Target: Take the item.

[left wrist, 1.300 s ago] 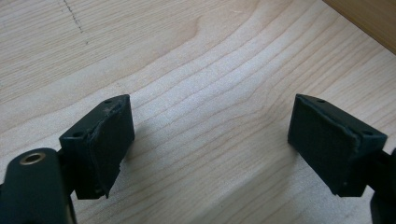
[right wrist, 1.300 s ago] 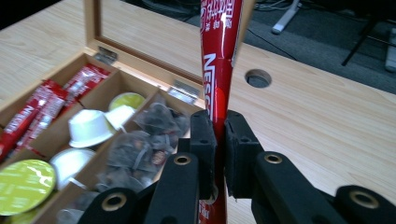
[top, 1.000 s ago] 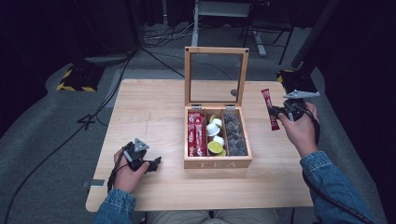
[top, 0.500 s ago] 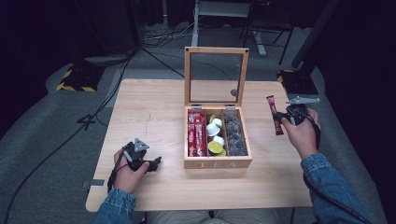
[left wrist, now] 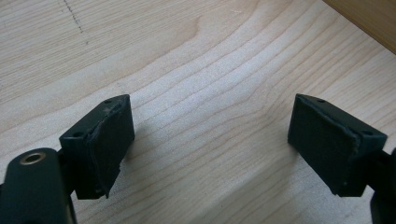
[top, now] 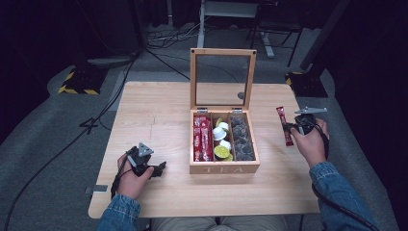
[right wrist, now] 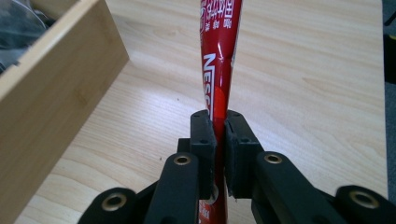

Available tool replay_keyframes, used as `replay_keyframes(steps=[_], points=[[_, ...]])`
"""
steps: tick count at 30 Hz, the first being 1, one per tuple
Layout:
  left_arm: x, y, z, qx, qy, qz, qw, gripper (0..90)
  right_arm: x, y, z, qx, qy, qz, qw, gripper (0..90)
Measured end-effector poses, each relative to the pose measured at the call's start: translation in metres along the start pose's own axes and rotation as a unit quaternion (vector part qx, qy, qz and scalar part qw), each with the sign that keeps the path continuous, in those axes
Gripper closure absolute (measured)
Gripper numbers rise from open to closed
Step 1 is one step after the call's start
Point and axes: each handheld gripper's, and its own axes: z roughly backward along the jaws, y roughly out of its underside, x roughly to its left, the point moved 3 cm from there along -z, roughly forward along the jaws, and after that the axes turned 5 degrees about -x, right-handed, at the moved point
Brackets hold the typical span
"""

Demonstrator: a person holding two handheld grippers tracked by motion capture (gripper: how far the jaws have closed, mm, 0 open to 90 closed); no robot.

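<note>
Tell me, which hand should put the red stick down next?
Probably the right. The right gripper already pinches the red stick beside the tea box; the left gripper rests open, holding nothing.

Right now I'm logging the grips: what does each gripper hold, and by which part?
The right gripper is shut on the red sachet, pinching it near its lower end. The left gripper stands open over the table, holding nothing.

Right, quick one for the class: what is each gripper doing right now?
Left gripper: open, holding nothing, above the table.
Right gripper: closed on a red sachet.
</note>
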Motion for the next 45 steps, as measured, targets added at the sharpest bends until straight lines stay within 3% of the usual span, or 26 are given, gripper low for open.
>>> replay_keyframes(steps=[17,24,31,39,45], points=[[0.0,0.0,-0.001,-0.001,0.001,0.0,1.0,14.9,-0.005,0.028,-0.01,0.046,0.007,-0.016,0.9988,83.3],[0.0,-0.001,-0.001,0.0,0.002,0.0,1.0,14.9,-0.005,0.032,-0.011,0.08,0.017,-0.048,0.9954,82.8],[0.003,-0.003,-0.003,-0.001,0.004,0.0,1.0,14.8,-0.002,0.037,-0.012,0.089,0.021,-0.052,0.9944,75.6],[0.004,-0.004,-0.005,-0.003,0.003,0.0,1.0,14.8,-0.001,0.029,-0.001,0.036,0.011,-0.044,0.9983,50.4],[0.004,-0.004,-0.005,-0.003,0.003,0.0,1.0,14.8,0.002,0.012,0.015,-0.01,-0.008,-0.044,0.999,45.7]])
